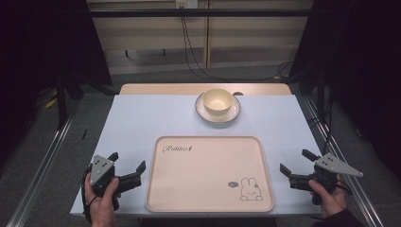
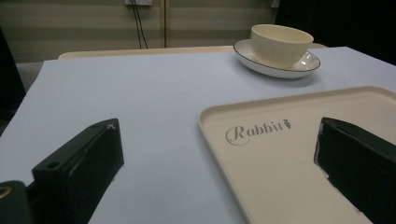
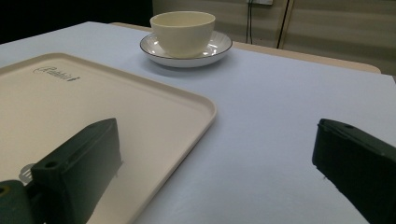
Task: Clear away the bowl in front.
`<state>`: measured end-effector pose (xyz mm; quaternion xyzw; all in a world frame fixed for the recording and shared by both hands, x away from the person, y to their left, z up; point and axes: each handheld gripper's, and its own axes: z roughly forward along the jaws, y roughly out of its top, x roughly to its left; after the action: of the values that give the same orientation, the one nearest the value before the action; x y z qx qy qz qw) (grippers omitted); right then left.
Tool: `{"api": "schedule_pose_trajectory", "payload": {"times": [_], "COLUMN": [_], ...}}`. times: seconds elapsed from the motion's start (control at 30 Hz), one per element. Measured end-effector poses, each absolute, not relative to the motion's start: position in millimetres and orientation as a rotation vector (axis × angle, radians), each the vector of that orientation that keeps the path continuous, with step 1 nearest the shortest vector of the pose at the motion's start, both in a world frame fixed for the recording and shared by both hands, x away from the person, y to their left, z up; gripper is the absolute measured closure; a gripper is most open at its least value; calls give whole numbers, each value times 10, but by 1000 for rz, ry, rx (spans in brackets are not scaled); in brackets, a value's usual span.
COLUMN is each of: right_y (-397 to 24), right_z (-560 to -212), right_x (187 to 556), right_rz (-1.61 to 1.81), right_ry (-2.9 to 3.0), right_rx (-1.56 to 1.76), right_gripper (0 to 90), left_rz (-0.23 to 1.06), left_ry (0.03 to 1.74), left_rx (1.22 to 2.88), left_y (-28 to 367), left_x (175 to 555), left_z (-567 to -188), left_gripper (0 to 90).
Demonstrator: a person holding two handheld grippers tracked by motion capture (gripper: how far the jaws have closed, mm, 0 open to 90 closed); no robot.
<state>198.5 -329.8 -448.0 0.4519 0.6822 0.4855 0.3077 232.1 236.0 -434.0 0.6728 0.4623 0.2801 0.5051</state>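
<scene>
A cream tray (image 1: 208, 175) with a rabbit drawing and the word "Rabbit" lies at the front middle of the pale blue table top. Behind it, a cream bowl (image 1: 218, 100) stands upright in a white saucer (image 1: 231, 115) with a dark rim. My left gripper (image 1: 127, 161) hovers at the tray's left edge, jaws wide open and empty. At the tray's right side my right gripper (image 1: 294, 161) is open too, with nothing in it. The left gripper view shows the left gripper (image 2: 217, 135) astride the tray (image 2: 280, 158), with the bowl (image 2: 280, 44) beyond. The right gripper (image 3: 217, 128) faces the bowl (image 3: 183, 32) over the tray's corner (image 3: 93, 102).
The pale blue table top (image 1: 142, 118) is bare between tray and saucer. A wooden strip (image 1: 156, 89) runs along its far edge. Metal rails (image 1: 42, 161) flank the table, and cables (image 1: 189, 52) hang down the back wall.
</scene>
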Motion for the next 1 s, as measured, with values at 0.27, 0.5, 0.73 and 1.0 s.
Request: {"api": "schedule_pose_trajectory", "payload": {"times": [0.27, 0.5, 0.73, 1.0], "right_y": [-3287, -3292, -3292, -3289], "right_z": [-4498, -4495, -4492, -4494], "right_x": [1989, 1993, 1992, 1997], "right_rz": [1276, 1282, 1293, 1300], "right_ry": [1845, 1852, 1860, 1865], "right_rx": [1180, 1176, 1168, 1159], "right_gripper": [22, 23, 22, 22], "left_rz": [653, 631, 598, 577], "left_ry": [1092, 1071, 1050, 1024], "left_rx": [1622, 1638, 1662, 1683], "left_y": [2346, 2314, 2240, 2124], "left_x": [2316, 2312, 2317, 2362], "left_z": [-4339, -4331, -4326, -4307], "left_gripper": [8, 28, 23, 19]}}
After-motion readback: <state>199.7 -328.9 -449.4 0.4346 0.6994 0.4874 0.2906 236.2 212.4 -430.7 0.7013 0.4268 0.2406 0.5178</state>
